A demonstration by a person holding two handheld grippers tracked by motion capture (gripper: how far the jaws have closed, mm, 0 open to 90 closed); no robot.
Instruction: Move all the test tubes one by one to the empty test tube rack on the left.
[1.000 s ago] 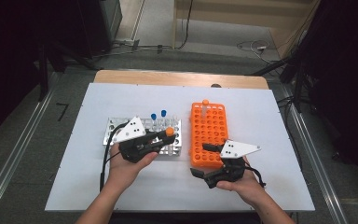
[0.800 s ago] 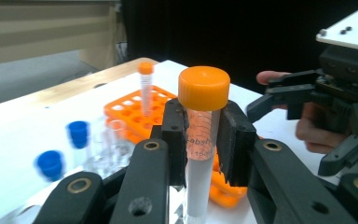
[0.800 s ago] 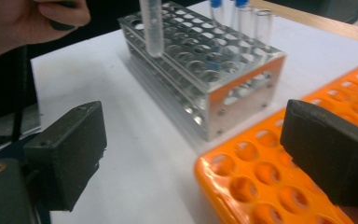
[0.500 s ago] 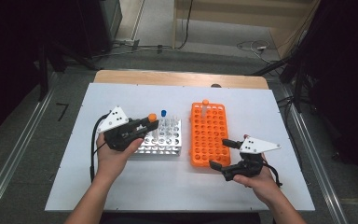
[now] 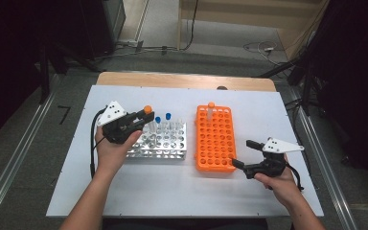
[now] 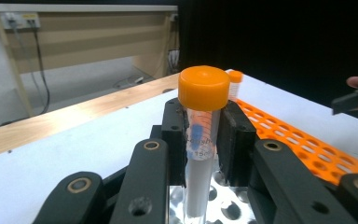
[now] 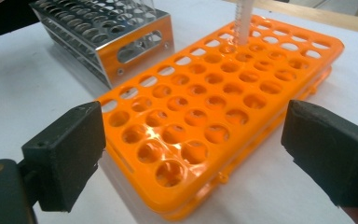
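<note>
My left gripper (image 5: 141,116) is shut on a clear tube with an orange cap (image 5: 147,110), held upright over the back left corner of the metal rack (image 5: 159,149). In the left gripper view the pads press the tube (image 6: 200,140) just under its cap. Two blue-capped tubes (image 5: 163,118) stand in the metal rack. The orange rack (image 5: 215,139) holds one orange-capped tube (image 5: 211,108) at its far edge. My right gripper (image 5: 244,153) is open beside that rack's near right corner, with the rack's corner (image 7: 177,140) ahead between its jaws.
Both racks sit side by side on the white table (image 5: 139,191), the metal one to the left. A wooden strip (image 5: 182,80) runs along the far edge. Beyond the table, cables lie on the floor (image 5: 263,48).
The left gripper carried the orange-capped tube left and away, from over the metal rack's middle to its back left corner. The right gripper drew back to the right, off the orange rack.
</note>
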